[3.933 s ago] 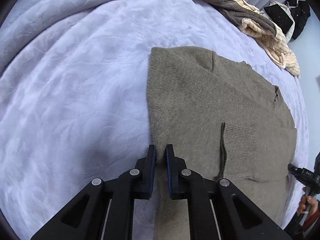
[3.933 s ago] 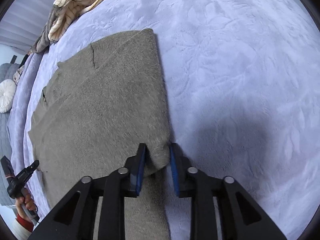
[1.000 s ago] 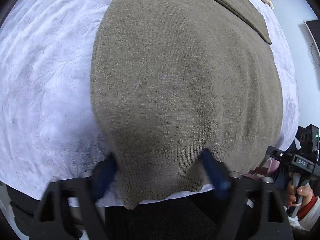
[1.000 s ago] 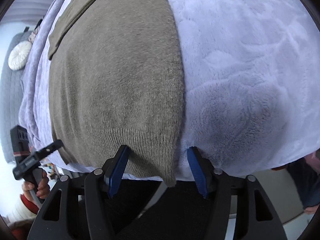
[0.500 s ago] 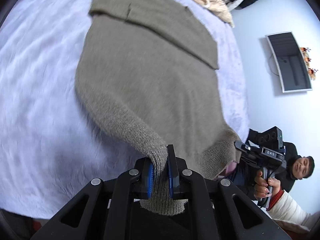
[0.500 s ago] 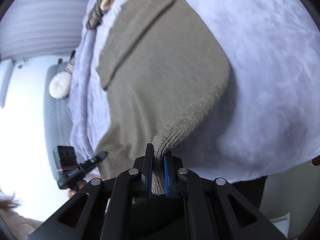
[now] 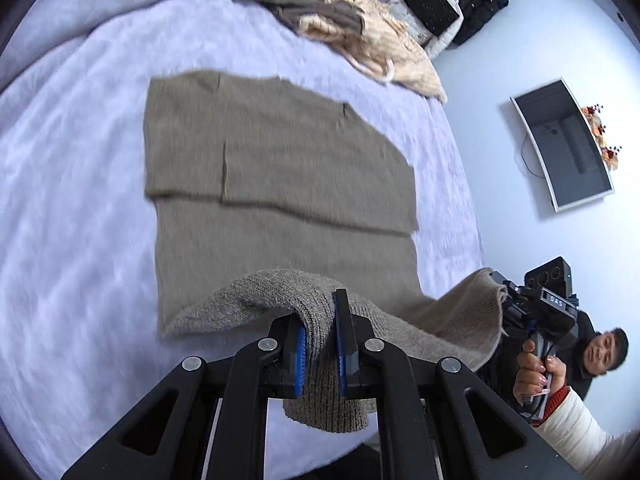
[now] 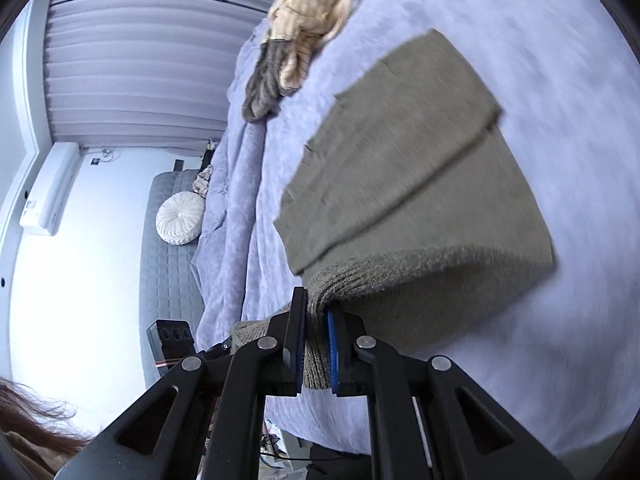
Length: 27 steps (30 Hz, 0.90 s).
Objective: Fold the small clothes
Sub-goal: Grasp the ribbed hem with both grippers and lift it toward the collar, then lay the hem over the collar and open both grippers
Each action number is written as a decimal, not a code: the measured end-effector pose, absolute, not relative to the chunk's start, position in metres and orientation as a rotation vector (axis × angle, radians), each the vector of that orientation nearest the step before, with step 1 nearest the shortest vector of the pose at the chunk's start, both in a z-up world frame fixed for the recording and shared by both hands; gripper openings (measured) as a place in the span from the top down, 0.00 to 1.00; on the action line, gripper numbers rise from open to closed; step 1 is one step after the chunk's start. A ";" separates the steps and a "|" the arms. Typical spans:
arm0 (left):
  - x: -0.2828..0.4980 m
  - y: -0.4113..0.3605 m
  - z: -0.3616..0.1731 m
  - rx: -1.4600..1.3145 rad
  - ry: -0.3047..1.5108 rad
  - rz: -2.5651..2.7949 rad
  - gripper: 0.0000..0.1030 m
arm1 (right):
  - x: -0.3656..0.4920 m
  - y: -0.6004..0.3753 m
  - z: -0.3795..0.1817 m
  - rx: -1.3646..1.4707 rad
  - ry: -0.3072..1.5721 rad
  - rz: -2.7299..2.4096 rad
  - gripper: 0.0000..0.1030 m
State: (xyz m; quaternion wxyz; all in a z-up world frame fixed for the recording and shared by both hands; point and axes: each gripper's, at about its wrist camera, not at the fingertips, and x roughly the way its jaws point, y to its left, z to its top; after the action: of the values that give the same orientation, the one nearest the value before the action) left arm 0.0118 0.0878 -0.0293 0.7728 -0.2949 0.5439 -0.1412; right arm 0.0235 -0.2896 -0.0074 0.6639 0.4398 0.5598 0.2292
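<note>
An olive-brown knit sweater [image 7: 280,184] lies partly folded on a pale lavender bed cover [image 7: 72,208], its sleeves laid across the chest. My left gripper [image 7: 320,332] is shut on the ribbed hem at one bottom corner, raised above the bed. My right gripper [image 8: 314,340] is shut on the hem at the other corner of the sweater [image 8: 408,168]. The hem hangs as a band between the two, lifted off the cover. In the left wrist view the right gripper [image 7: 508,304] shows at the right edge, held by a hand, with cloth pinched in it.
A heap of cream and grey clothes [image 7: 340,24] lies at the far edge of the bed. A wall screen [image 7: 560,144] hangs at the right. A grey bench with a round white cushion [image 8: 178,218] stands beyond the bed. A person [image 7: 592,356] is at the near edge.
Both grippers closed on the sweater's hem corners a second ago and have lifted them up and forward over the garment. More of the room shows now.
</note>
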 end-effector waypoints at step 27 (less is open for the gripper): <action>0.183 0.103 -0.138 -0.495 1.143 0.011 0.68 | 0.253 -0.267 -0.162 0.887 1.347 0.448 0.87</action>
State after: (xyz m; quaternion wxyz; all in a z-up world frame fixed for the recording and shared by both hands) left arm 0.1830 0.1031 -0.1385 0.8122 -0.2320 0.5352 0.0052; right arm 0.2533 -0.2669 -0.1624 0.6697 0.3937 0.5975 0.1988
